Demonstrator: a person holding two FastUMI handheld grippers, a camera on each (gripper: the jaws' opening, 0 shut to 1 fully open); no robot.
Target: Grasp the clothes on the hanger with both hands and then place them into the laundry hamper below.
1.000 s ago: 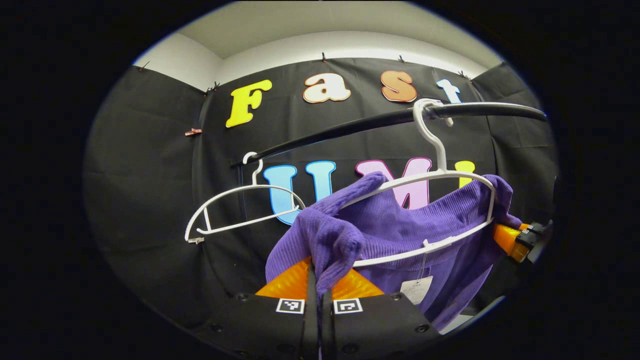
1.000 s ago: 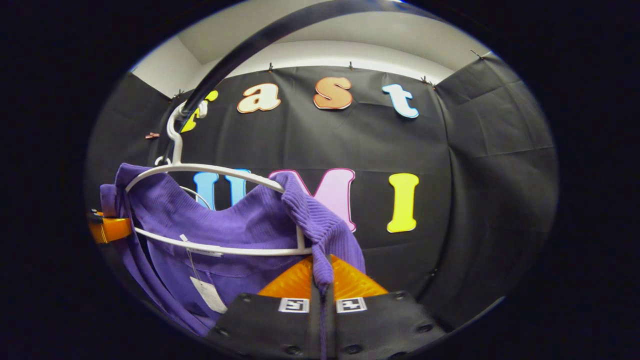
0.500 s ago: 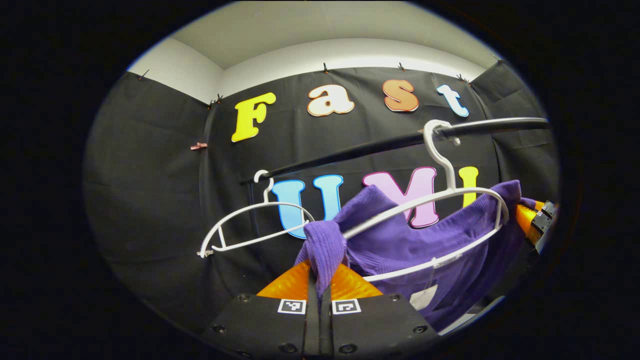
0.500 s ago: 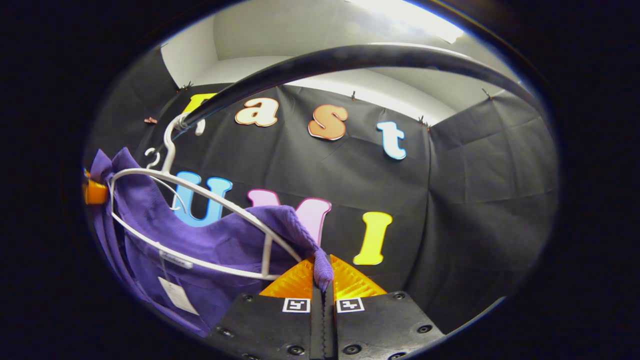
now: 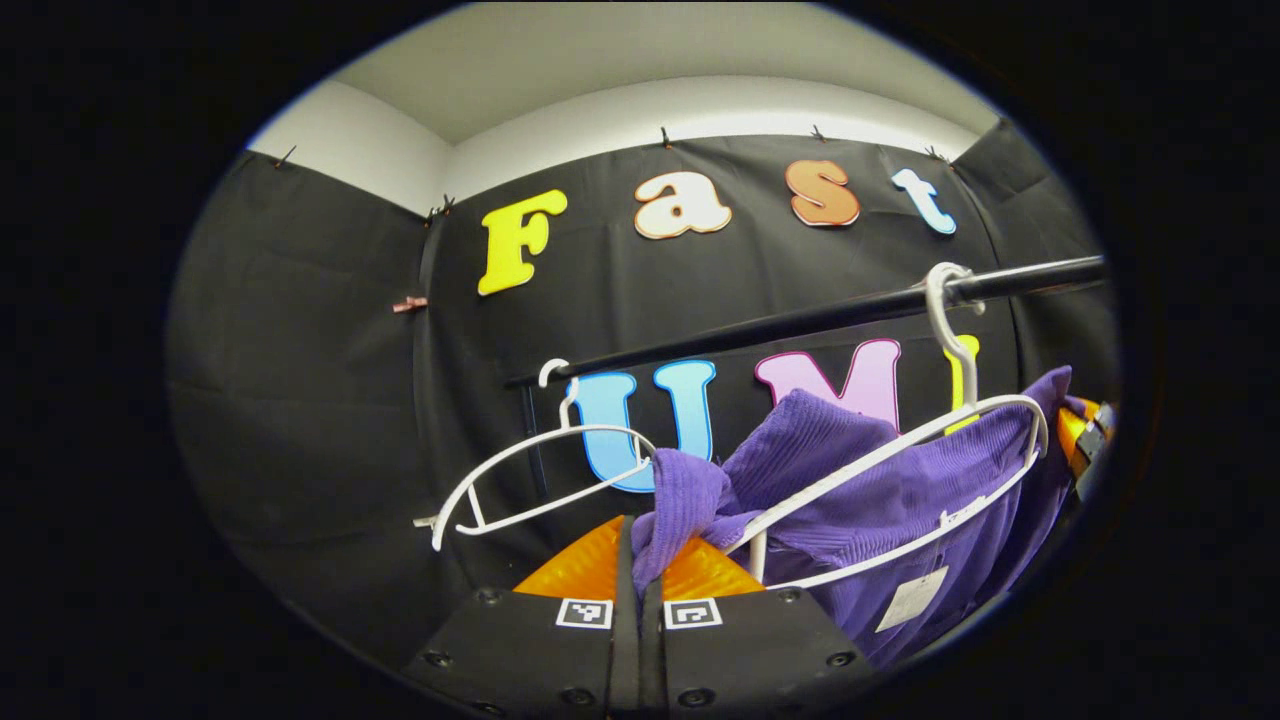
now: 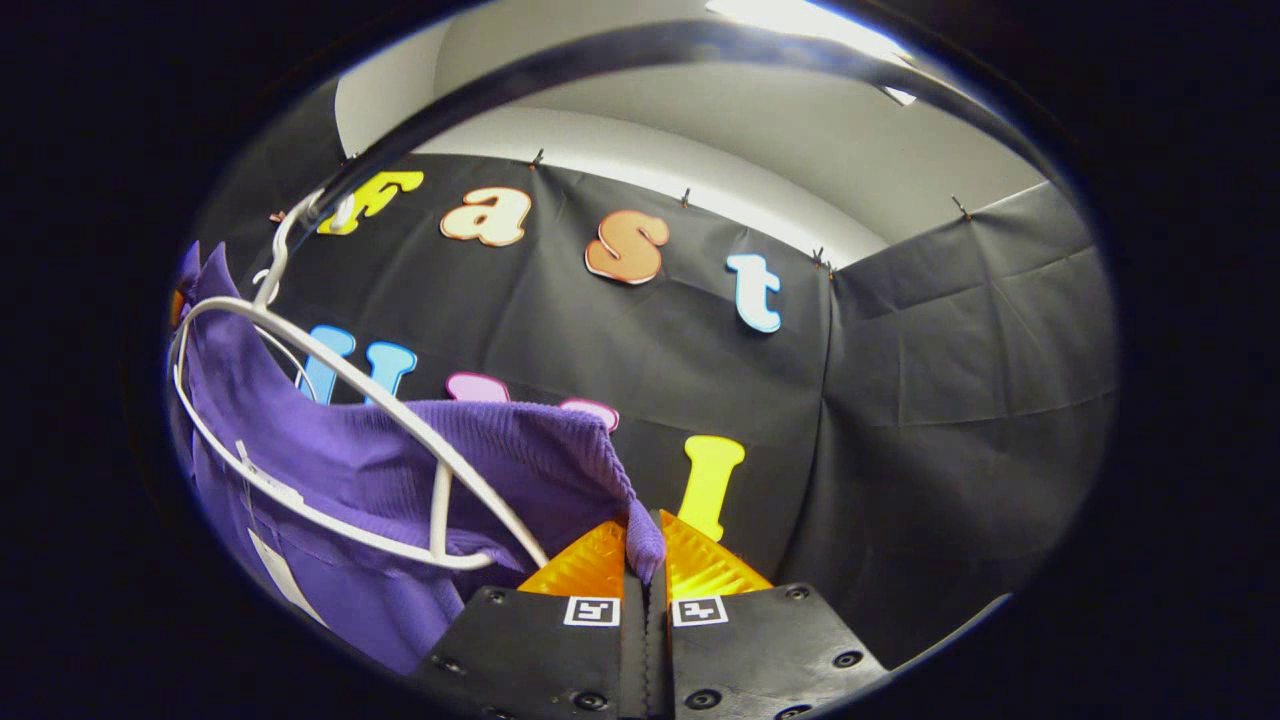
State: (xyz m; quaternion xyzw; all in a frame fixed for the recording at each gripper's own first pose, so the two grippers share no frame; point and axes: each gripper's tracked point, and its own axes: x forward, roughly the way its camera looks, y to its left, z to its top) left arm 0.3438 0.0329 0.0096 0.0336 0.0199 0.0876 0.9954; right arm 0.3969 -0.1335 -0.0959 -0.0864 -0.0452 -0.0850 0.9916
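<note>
Comparing with a second ago: purple garment [image 5: 880, 490] slid partly off white hanger [image 5: 985, 405], whose near end now stands bare; the hanger tilts more steeply under the black rail [image 5: 800, 322].

Left claw [image 5: 640, 570]: closed, both fingers pinching a bunched fold of the garment below the rail.

Right claw [image 6: 645, 550]: closed on the opposite shoulder fold of the garment [image 6: 420, 450], just beside the hanger's [image 6: 330, 370] lower bar.

Garment: ribbed knit, soft, paper tag [image 5: 908, 600] dangling.

Second hanger [image 5: 540, 470]: white, thin wire-like loop, bare, farther along the rail.
</note>
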